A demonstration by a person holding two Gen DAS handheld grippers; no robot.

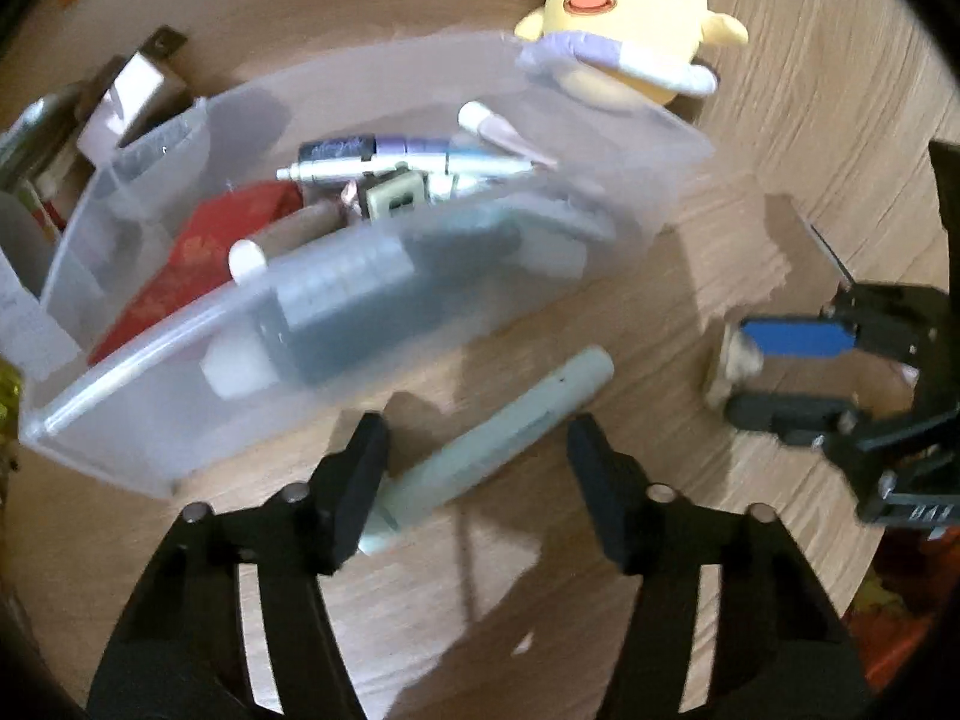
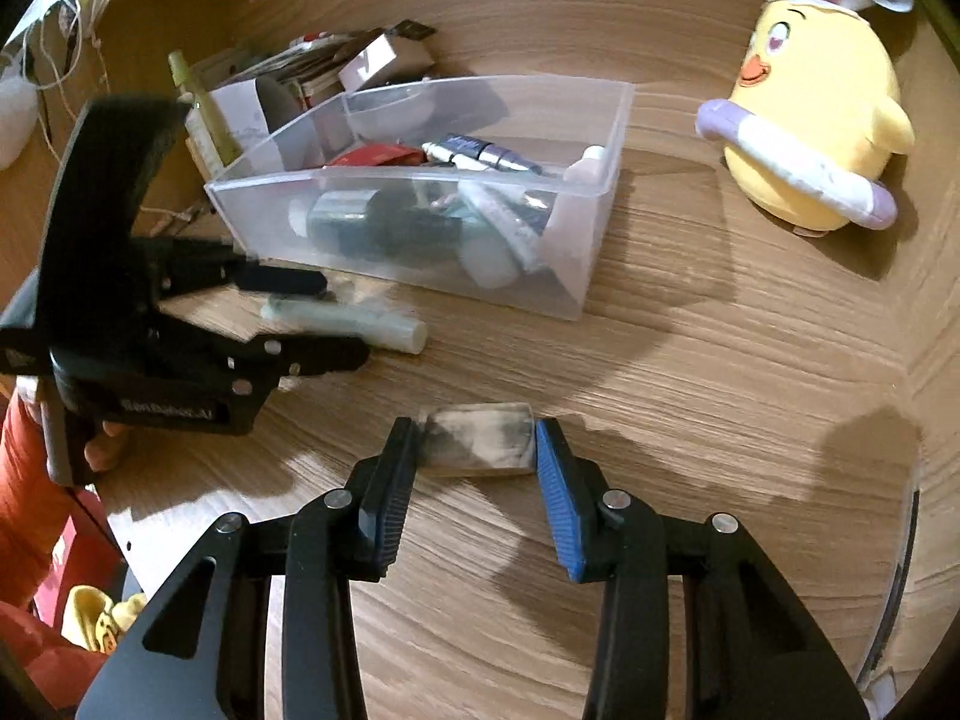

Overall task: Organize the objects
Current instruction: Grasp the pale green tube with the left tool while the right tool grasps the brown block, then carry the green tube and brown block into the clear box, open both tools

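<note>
1. My right claw (image 2: 475, 450) sits nearest me, low over the wooden bench (image 2: 690, 420). Its jaws stand partly open on either side of a small smudged block (image 2: 480, 439), just at its ends. Whether the pads already press it, I cannot tell.
2. To the left, my left claw (image 1: 477, 450) is wide open and holds nothing. Its jaws straddle a pale green tube (image 1: 498, 438) that lies flat on the bench, just beside the near wall of the bin.
3. Beyond both lies the clear plastic bin (image 2: 594, 276), already well filled: a dark bottle (image 2: 384, 222), a red packet (image 2: 372, 155), pens and small cosmetics heaped together. I judge that much of the sorting is done.
4. Far left, behind the bin, a pile of boxes and papers (image 2: 336, 69) stands loose on the bench. Whether it belongs to the job, I cannot say.
5. Far right, a yellow chick plush (image 2: 822, 114) with a lilac swim ring sits upright, well apart from the bin.
6. What seems left: the block and the tube into the bin, then perhaps the plush and the pile.
</note>
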